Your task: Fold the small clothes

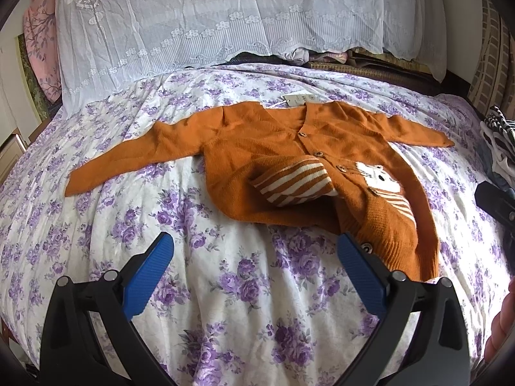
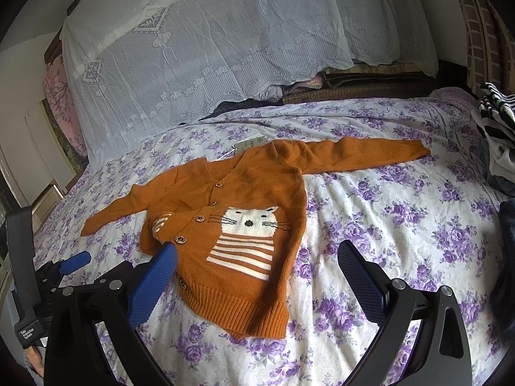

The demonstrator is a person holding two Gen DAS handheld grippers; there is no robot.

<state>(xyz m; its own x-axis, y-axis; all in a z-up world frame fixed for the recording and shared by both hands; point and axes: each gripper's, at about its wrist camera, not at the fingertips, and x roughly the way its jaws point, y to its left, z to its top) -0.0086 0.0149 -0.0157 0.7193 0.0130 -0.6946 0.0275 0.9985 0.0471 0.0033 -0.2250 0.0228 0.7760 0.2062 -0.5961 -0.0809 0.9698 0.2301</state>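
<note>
A small rust-orange knit cardigan [image 1: 276, 148] [image 2: 254, 199] lies face up on the flowered bedspread, both sleeves spread out sideways. It has wooden buttons, a white cat face [image 2: 251, 222] with stripes, and a paper tag [image 1: 294, 100] at the collar. Its left front panel is flipped up, showing striped lining [image 1: 296, 181]. My left gripper [image 1: 256, 247] hovers open just short of the hem's left part, nothing between its blue pads. My right gripper [image 2: 257, 255] is open too, straddling the hem's right half from above. The left gripper [image 2: 75, 262] also shows at the right wrist view's left edge.
The bedspread [image 1: 225, 289] [image 2: 402, 225] is white with purple flowers. White lace cloth [image 1: 225, 16] covers a pile at the head of the bed. Black-and-white striped clothes [image 2: 495, 119] are heaped at the right edge. A hand [image 1: 502, 315] shows at the lower right.
</note>
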